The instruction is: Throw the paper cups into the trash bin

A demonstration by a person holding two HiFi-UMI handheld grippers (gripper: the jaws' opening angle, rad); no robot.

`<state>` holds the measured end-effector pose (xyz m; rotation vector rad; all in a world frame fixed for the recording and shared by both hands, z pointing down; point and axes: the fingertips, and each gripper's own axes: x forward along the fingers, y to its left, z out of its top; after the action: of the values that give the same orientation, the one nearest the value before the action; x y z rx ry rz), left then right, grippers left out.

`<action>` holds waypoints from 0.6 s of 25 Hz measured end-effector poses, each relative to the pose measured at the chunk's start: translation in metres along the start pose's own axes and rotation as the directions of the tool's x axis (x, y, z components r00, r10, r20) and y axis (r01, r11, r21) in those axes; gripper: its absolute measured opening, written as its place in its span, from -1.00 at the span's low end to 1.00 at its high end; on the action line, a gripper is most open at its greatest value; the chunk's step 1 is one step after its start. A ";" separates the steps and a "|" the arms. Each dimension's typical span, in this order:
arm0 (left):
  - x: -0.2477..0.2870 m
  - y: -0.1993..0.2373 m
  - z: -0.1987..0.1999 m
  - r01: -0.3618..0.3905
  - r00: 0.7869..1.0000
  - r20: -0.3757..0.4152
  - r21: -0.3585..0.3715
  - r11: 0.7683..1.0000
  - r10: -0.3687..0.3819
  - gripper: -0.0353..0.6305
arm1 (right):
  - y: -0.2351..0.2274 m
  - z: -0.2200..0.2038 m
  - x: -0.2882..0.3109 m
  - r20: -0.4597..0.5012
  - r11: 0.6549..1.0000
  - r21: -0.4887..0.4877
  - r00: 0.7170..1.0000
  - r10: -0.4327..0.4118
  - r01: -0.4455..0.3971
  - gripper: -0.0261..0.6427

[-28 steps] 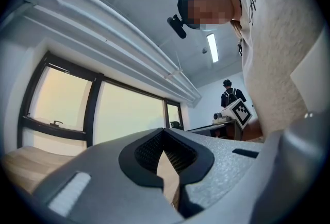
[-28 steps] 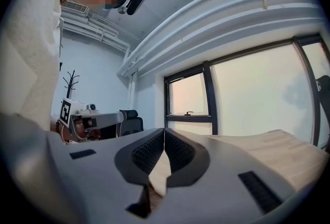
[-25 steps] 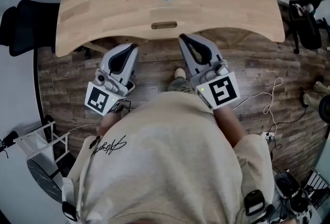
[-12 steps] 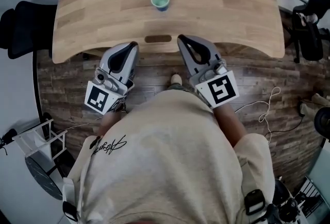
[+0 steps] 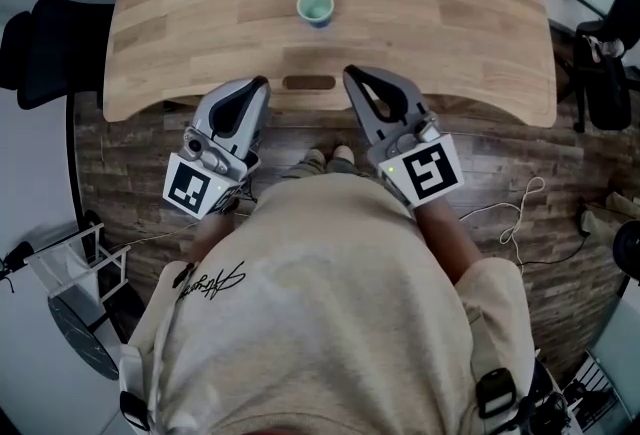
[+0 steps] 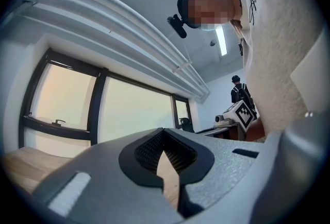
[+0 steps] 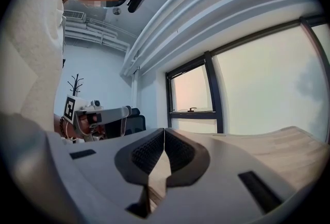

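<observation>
Left gripper (image 5: 257, 86): I see its jaws pressed together on nothing, tip at the table's near edge.
Right gripper (image 5: 352, 76): I see the jaws pressed together too, empty, tip at the same edge.
Paper cup (image 5: 315, 6): 1 cup, upright on the wooden table (image 5: 450, 13), beyond both grippers and apart from them.
Table slot (image 5: 308, 82): between the 2 gripper tips.
Chair (image 5: 45, 48): left of the table.

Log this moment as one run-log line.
phase: before reach | left gripper: shut, empty | right gripper: shut, empty | paper cup: upright on table, untouched
</observation>
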<state>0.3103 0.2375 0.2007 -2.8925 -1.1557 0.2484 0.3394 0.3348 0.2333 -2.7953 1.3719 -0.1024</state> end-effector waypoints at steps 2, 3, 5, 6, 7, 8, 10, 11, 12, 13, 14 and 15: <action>0.002 0.004 0.000 0.009 1.000 0.000 -0.002 1.000 -0.009 -0.88 | -0.001 0.000 0.004 -0.001 1.000 -0.003 1.000 -0.002 0.002 -0.89; 0.003 0.006 0.000 0.015 1.000 -0.003 -0.002 1.000 -0.015 -0.88 | -0.002 0.001 0.006 -0.001 1.000 -0.003 1.000 -0.003 0.003 -0.89; 0.005 0.010 0.000 0.026 1.000 -0.006 -0.003 1.000 -0.026 -0.88 | -0.002 0.003 0.009 0.001 1.000 0.002 1.000 -0.009 0.009 -0.89; 0.006 0.012 0.001 0.029 1.000 -0.005 -0.005 1.000 -0.029 -0.88 | -0.003 0.004 0.011 0.002 1.000 0.005 1.000 -0.013 0.013 -0.89; 0.008 0.015 0.002 0.032 0.999 -0.003 -0.006 0.999 -0.032 -0.88 | -0.003 0.004 0.013 0.000 1.000 0.008 1.000 -0.014 0.014 -0.89; 0.009 0.017 0.003 0.036 0.999 -0.002 -0.007 0.999 -0.036 -0.88 | -0.004 0.003 0.014 -0.003 1.000 0.010 1.000 -0.015 0.015 -0.89; 0.010 0.022 0.003 0.043 0.999 -0.002 -0.008 0.999 -0.043 -0.88 | -0.005 0.001 0.019 -0.006 1.000 0.012 1.000 -0.017 0.017 -0.89; 0.010 0.023 0.001 0.046 0.999 -0.004 -0.011 0.999 -0.046 -0.88 | -0.005 0.000 0.022 -0.008 1.000 0.013 1.000 -0.018 0.018 -0.89; 0.009 0.025 -0.001 0.047 0.999 -0.007 -0.015 0.999 -0.047 -0.88 | -0.006 -0.001 0.025 -0.007 1.000 0.014 1.000 -0.020 0.020 -0.89; 0.008 0.027 -0.003 0.046 0.999 -0.011 -0.020 0.999 -0.047 -0.88 | -0.007 -0.002 0.027 -0.006 1.000 0.016 1.000 -0.023 0.023 -0.89; 0.007 0.028 -0.006 0.045 0.999 -0.016 -0.024 0.999 -0.045 -0.88 | -0.007 -0.003 0.029 -0.005 0.999 0.019 1.000 -0.025 0.025 -0.89; 0.006 0.030 -0.009 0.042 0.999 -0.020 -0.030 0.999 -0.043 -0.88 | -0.008 -0.005 0.031 -0.005 0.999 0.024 1.000 -0.028 0.029 -0.89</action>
<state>0.3365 0.2202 0.2061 -2.8846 -1.2263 0.2028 0.3645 0.3150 0.2397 -2.7970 1.3229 -0.1255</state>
